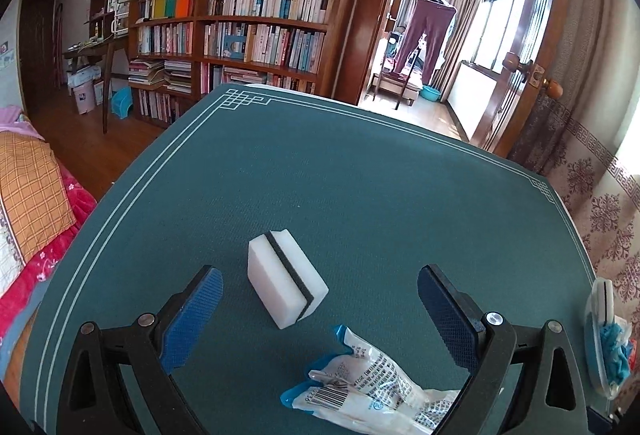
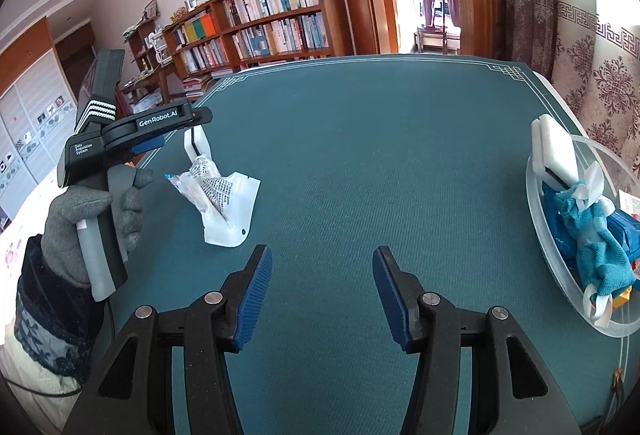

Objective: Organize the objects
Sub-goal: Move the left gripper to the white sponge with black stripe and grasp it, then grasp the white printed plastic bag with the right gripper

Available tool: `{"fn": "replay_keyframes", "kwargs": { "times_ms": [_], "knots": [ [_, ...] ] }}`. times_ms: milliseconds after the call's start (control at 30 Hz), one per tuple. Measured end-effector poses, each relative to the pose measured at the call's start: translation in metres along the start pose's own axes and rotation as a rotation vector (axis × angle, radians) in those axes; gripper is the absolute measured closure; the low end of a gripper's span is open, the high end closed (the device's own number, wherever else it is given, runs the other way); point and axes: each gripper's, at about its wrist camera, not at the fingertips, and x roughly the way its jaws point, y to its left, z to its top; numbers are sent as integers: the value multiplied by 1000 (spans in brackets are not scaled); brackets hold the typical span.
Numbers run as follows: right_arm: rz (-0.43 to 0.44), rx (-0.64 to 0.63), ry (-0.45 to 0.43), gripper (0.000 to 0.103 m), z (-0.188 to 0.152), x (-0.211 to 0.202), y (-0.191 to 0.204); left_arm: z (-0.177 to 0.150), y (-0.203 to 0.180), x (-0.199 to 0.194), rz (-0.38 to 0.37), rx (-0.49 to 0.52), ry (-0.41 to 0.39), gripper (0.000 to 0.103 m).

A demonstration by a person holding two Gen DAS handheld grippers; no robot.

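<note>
A white sponge block with a black middle layer (image 1: 286, 281) lies on the green table mat (image 1: 340, 175), between and just ahead of my left gripper's (image 1: 320, 283) open blue pads. A crumpled white-and-blue plastic packet (image 1: 372, 383) lies under that gripper. In the right wrist view a gloved hand holds the left gripper (image 2: 176, 129) over the sponge (image 2: 198, 145) and the packet (image 2: 222, 201). My right gripper (image 2: 322, 267) stands open over bare mat with nothing between its fingers. A clear round tray (image 2: 560, 275) at the right edge holds a second sponge (image 2: 554, 151) and a teal cloth (image 2: 596, 247).
The mat ends at the table's far edge (image 2: 360, 61), with a bookshelf (image 1: 248, 31) and a doorway behind it. A bed with a red and orange cover (image 1: 36, 203) lies off the table's left side. The tray (image 1: 600, 339) shows at the far right of the left wrist view.
</note>
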Motion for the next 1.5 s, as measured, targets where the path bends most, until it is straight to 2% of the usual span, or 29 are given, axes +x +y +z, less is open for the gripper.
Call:
{"fn": "replay_keyframes", "kwargs": {
  "times_ms": [200,300,500,567,767,933,1067,1233,1367,1500],
  "knots": [
    [7,-26,18,49,1,9,11,4,5,17,24,-15,11,3],
    [12,-38,28,49,3,15,16,2,10,24,18,-18,24,7],
    [28,-55,50,49,3,30,27,-2,17,33,-21,-24,55,30],
    [38,-63,56,49,4,35,32,-3,17,34,-26,-18,60,43],
    [67,-107,48,49,14,46,49,0,26,29,-53,-44,56,61],
    [105,-163,31,49,31,58,68,3,26,15,-64,-43,14,61],
    [159,-218,20,35,43,74,86,7,27,3,-60,-40,-29,61],
    [155,-308,34,35,54,100,108,8,30,-2,-63,-56,-46,61],
    [120,-394,62,35,60,122,119,10,33,-3,-64,-67,-52,61],
    [134,-418,107,35,62,138,120,10,36,-5,-66,-79,-57,61]
  ]
}}
